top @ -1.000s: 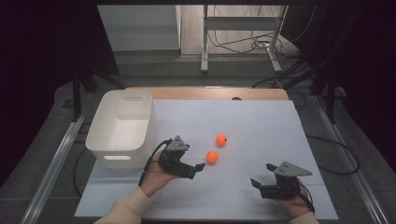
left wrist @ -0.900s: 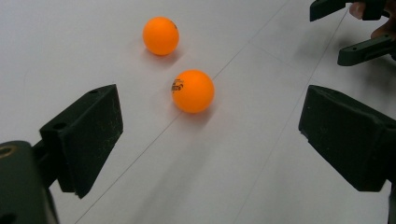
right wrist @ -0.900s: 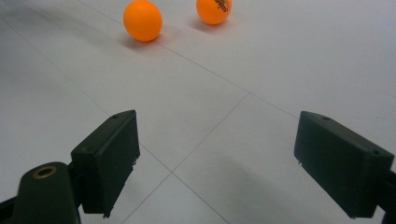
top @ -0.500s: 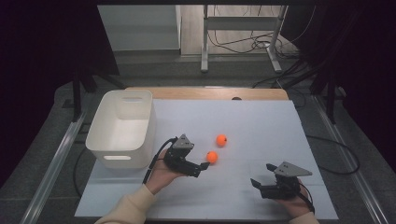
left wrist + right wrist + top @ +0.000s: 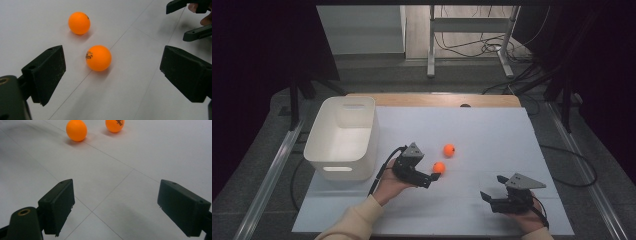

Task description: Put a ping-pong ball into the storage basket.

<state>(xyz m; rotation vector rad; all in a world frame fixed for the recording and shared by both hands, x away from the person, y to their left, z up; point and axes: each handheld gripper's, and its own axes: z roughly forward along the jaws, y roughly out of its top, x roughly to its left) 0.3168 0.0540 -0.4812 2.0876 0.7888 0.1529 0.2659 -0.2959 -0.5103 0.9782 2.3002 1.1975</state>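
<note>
Lying printed-side forward, a glossy orange ball point(image 5: 98, 58) faces spread left tongs point(image 5: 110, 75).

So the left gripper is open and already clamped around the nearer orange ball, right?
Not clamped. The left gripper is open, but its fingers stand apart from the nearer orange ball, which lies free on the table ahead of them, as the left gripper view shows.

Bright even overhead light on the white table point(image 5: 492, 135), dark surroundings, soft shadows, sharp close-ups
</note>
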